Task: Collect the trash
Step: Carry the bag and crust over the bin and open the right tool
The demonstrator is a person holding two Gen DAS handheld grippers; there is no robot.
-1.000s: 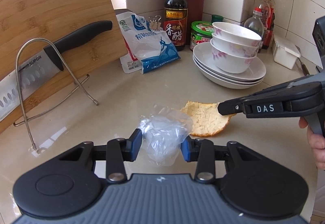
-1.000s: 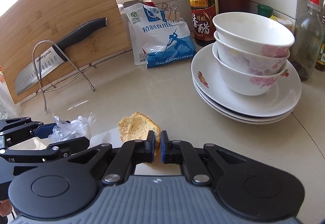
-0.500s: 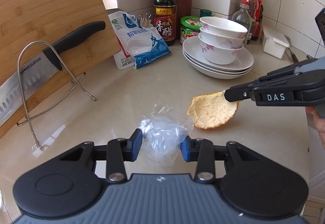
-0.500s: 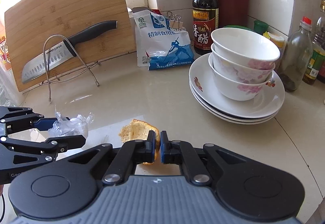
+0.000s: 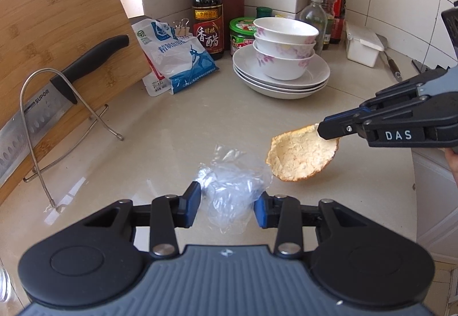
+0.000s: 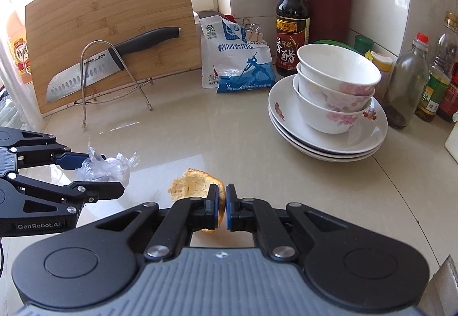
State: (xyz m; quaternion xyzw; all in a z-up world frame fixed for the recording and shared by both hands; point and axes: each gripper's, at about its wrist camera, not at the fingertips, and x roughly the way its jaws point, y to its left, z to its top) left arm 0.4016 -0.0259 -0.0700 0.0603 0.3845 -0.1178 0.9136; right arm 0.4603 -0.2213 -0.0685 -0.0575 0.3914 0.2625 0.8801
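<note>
- A beige kitchen counter point(image 5: 177, 127) runs to a tiled corner
- Nearest, the left gripper point(image 5: 226, 204) has its jaws narrowed onto a crumpled clear plastic wrap point(image 5: 232, 190), pads pressing both sides
- Just beside it, the right gripper point(image 6: 222, 202) is clamped tight on the rim of a hollow citrus peel point(image 5: 300, 158), held clear of the counter
- Farther back stand stacked bowls point(image 5: 286, 55) on plates, a salt bag point(image 5: 177, 55), a vinegar bottle point(image 5: 207, 9) and a cutting board point(image 5: 57, 29) with a knife point(image 5: 57, 86)
</note>
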